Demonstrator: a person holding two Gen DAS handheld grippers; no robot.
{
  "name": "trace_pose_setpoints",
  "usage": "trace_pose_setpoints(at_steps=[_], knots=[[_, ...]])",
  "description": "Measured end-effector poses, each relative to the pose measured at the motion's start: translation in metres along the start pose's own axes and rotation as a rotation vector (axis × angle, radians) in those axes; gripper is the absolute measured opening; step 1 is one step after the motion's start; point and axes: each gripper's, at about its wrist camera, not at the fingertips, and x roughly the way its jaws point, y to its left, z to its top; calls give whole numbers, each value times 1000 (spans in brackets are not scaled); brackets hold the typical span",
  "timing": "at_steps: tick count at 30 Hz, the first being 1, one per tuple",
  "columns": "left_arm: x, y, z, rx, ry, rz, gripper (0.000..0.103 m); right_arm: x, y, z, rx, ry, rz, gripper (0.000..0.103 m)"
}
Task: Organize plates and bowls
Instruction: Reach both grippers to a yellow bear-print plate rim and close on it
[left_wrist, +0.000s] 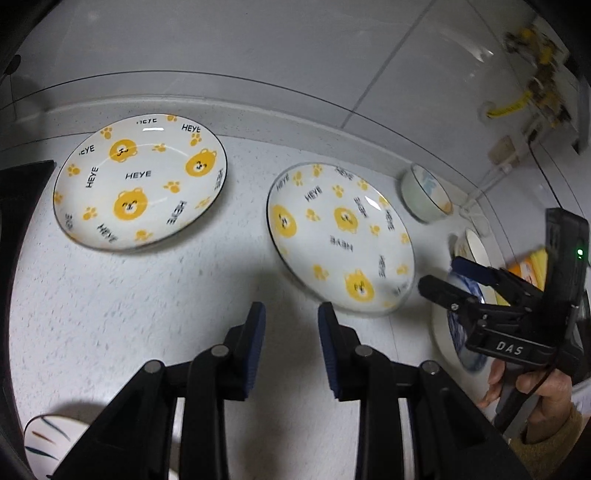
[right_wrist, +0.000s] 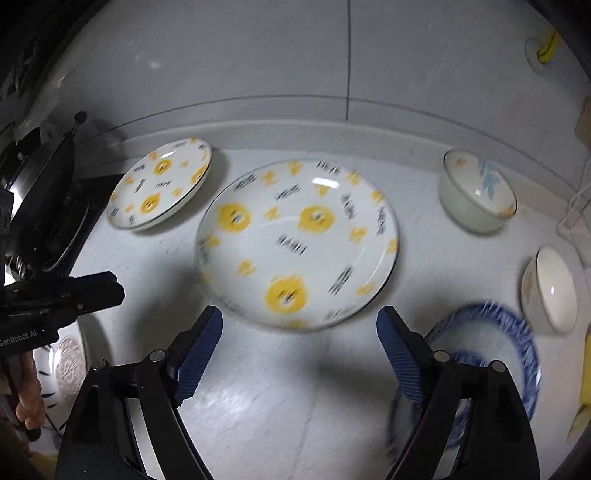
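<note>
Two white plates with yellow bears lie flat on the speckled counter: a far-left plate (left_wrist: 140, 181) (right_wrist: 159, 188) and a nearer plate (left_wrist: 340, 236) (right_wrist: 299, 240). My left gripper (left_wrist: 291, 321) hovers over bare counter just left of the nearer plate, its jaws a little apart and holding nothing. My right gripper (right_wrist: 299, 328) (left_wrist: 439, 275) stands wide open above that plate's near edge, empty. A blue-patterned plate (right_wrist: 491, 343) (left_wrist: 458, 332) lies under its right finger. Two small bowls (right_wrist: 476, 192) (right_wrist: 550, 288) stand to the right, the first one (left_wrist: 424, 192) by the wall.
A dark stove with a pan (right_wrist: 48, 206) bounds the counter on the left. A striped plate (left_wrist: 48, 439) sits near the front left. The tiled wall (left_wrist: 258, 55) rises behind. A yellow item (right_wrist: 587, 369) and cables lie at the far right.
</note>
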Motion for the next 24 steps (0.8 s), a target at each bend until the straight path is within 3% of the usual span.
trace_pose_setpoints(at_steps=[4, 8, 17, 22, 24], knots=[[27, 1, 25, -46, 27, 14, 28, 15, -22, 31, -3, 9, 4, 84], [48, 5, 41, -77, 59, 22, 28, 41, -46, 47, 39, 82, 61, 84], [80, 11, 53, -93, 123, 32, 28, 80, -74, 48, 82, 160, 120, 84], [93, 16, 56, -115, 150, -7, 28, 97, -78, 47, 95, 195, 164, 83], [98, 17, 56, -118, 155, -13, 28, 102, -80, 46, 99, 206, 164, 74]])
